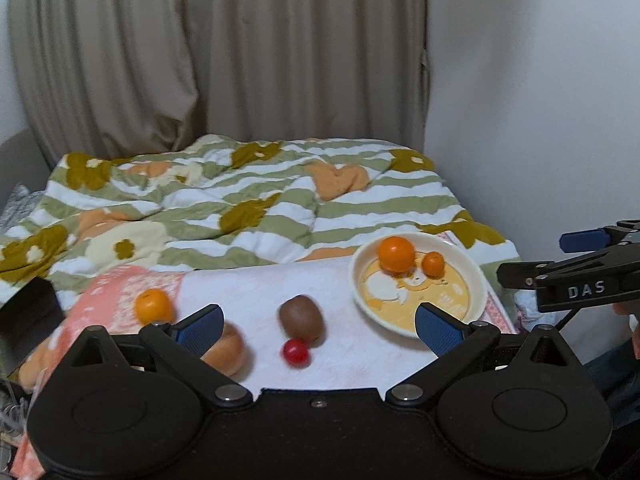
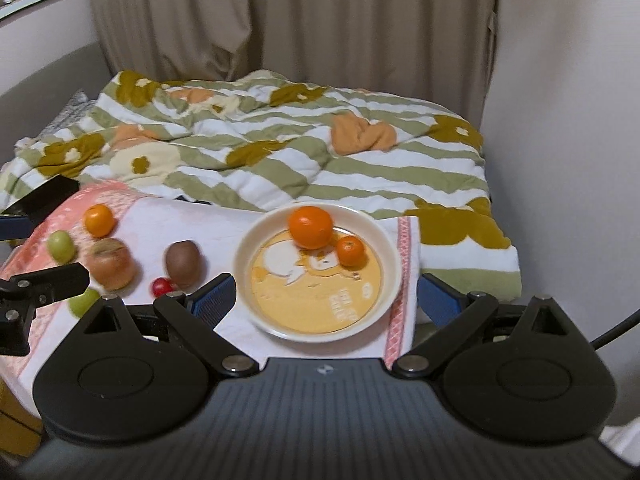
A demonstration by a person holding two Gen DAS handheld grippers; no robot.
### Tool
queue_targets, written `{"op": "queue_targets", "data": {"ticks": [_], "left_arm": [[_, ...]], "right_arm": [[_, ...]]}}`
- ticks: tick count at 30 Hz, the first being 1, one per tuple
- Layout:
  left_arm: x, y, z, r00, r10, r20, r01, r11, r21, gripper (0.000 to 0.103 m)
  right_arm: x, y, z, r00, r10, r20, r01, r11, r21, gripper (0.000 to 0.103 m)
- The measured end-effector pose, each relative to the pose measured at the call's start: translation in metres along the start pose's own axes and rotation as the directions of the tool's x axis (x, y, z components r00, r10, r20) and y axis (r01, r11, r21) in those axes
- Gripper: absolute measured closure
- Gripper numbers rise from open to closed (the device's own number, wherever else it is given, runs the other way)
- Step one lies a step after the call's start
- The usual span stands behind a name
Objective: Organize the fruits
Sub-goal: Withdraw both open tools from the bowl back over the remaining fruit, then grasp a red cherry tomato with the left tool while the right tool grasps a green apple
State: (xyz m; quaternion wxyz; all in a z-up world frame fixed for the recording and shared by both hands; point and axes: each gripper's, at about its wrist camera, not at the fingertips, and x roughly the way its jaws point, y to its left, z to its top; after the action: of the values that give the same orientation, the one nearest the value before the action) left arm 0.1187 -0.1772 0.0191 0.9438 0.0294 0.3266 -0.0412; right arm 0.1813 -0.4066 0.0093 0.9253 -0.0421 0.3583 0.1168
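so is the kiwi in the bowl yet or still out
Out. The kiwi lies on the white cloth left of the bowl, which holds only two oranges.

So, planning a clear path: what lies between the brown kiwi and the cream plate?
Only bare white cloth lies between the brown kiwi and the cream plate; both wrist views show it.

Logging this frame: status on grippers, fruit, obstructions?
Left gripper open, empty. Right gripper open, empty. Two oranges in plate; kiwi, cherry tomato still on cloth. Path unobstructed.
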Motion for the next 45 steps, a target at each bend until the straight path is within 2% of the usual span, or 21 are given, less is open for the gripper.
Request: {"op": "queue_targets", "data": {"ticks": [10,15,20,27,33,36,45], "left_arm": [[-0.042,0.067,-0.035,0.999,0.053,0.001,-0.053,0.998,-0.041,0.000],[-0.046,0.108,-0.052,0.998,0.060,-0.008,-0.060,0.998,-0.030,0.000],[-0.045,0.148,-0.065,0.999,0.036,-0.012,-0.036,0.999,-0.024,0.000],[-0.028,0.193,-0.085,1.000,-0.006,-0.022,0.007,1.000,0.017,0.000],[0.002,0.223,-0.099,0.997,-0.060,-0.040,0.062,0.996,0.058,0.003],[0.021,0.231,-0.105,0.995,-0.083,-0.062,0.088,0.992,0.093,0.010],[0.069,0.237,-0.121,0.987,-0.122,-0.104,0.138,0.977,0.160,0.011]], "right_arm": [[-0.035,0.059,-0.015,1.000,0.019,0.023,-0.020,0.999,0.036,0.000],[-0.042,0.098,-0.023,1.000,-0.006,0.018,0.005,0.998,0.065,0.000],[-0.040,0.143,-0.032,0.999,-0.050,-0.012,0.051,0.995,0.088,0.000],[-0.028,0.196,-0.046,0.996,-0.082,-0.037,0.087,0.985,0.148,0.000],[-0.001,0.236,-0.058,0.994,-0.098,-0.041,0.104,0.978,0.182,0.000],[0.018,0.250,-0.063,0.995,-0.094,-0.043,0.101,0.972,0.211,0.000],[0.073,0.268,-0.072,0.996,-0.058,-0.068,0.072,0.970,0.234,0.000]]}}
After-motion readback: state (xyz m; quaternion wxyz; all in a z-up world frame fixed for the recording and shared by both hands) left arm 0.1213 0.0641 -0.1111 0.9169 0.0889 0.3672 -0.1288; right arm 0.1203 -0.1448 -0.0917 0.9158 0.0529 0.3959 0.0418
